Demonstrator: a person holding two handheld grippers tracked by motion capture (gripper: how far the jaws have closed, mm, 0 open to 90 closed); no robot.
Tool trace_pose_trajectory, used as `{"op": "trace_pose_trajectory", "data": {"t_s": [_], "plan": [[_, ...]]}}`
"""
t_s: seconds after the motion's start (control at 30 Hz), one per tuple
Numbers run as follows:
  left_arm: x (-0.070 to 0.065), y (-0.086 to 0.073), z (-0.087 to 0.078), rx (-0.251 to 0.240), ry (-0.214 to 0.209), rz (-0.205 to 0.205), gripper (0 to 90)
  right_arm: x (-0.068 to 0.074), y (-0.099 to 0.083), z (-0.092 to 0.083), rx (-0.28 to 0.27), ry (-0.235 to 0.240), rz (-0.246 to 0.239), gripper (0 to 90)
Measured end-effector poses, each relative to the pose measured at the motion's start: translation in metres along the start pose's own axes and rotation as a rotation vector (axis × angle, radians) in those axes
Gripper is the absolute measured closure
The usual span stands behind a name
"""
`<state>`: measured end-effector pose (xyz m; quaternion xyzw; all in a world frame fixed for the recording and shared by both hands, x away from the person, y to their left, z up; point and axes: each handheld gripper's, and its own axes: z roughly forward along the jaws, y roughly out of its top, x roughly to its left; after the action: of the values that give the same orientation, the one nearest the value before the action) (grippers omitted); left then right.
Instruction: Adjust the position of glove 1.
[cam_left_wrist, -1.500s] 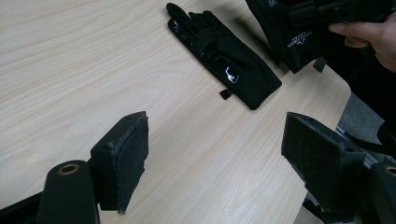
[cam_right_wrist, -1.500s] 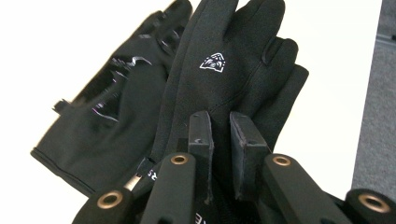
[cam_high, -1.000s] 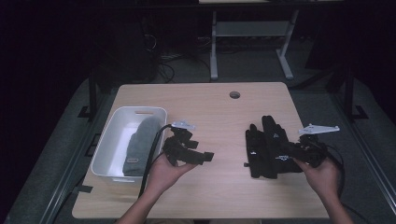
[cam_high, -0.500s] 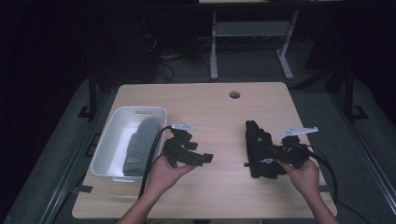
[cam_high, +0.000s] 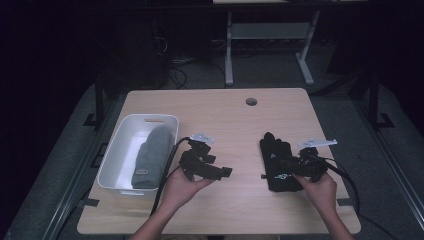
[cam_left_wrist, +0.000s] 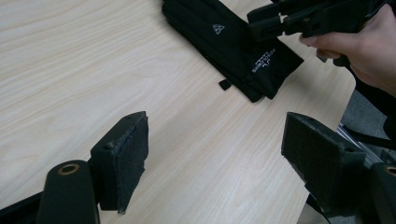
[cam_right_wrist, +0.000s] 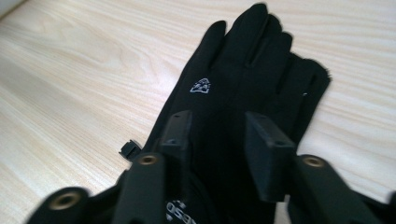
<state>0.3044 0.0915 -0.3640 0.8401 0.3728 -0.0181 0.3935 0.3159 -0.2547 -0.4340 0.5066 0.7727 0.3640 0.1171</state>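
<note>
A pair of black gloves (cam_high: 274, 156) lies flat on the wooden table (cam_high: 225, 115), right of the middle. My right gripper (cam_high: 289, 168) hangs low over their cuff end. Its jaws have just been opening and now stand apart, with the black gloves (cam_right_wrist: 243, 65) under and between them and the pads not pressing. My right gripper (cam_right_wrist: 217, 128) points along the glove fingers. My left gripper (cam_high: 220, 168) is held over bare wood at the middle, open and holding nothing. From my left gripper (cam_left_wrist: 215, 140) I see the black gloves (cam_left_wrist: 224, 37) and the right gripper (cam_left_wrist: 285, 18) beyond.
A white bin (cam_high: 150, 119) stands at the table's left with a grey glove (cam_high: 152, 152) in it. A round cable hole (cam_high: 251, 101) sits near the far edge. Behind the table are a desk frame (cam_high: 229, 55) and cables on the floor.
The right hand has moved a little left and down onto the black gloves, and its jaws have parted. The left hand has stayed where it was.
</note>
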Motion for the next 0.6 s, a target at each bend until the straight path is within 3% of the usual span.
{"op": "trace_pose_trajectory", "data": {"t_s": [0.1, 0.23, 0.6], "plan": [[-0.002, 0.001, 0.006, 0.013, -0.007, 0.006, 22.9, -0.004, -0.001, -0.009, -0.009, 0.003, -0.007, 55.4], [-0.005, 0.003, 0.013, 0.018, -0.016, 0.014, 22.9, -0.009, -0.008, -0.018, -0.005, -0.021, -0.056, 62.9], [-0.014, 0.006, 0.026, 0.023, -0.027, 0.023, 22.9, -0.007, -0.023, -0.027, 0.019, -0.015, -0.138, 75.7]]}}
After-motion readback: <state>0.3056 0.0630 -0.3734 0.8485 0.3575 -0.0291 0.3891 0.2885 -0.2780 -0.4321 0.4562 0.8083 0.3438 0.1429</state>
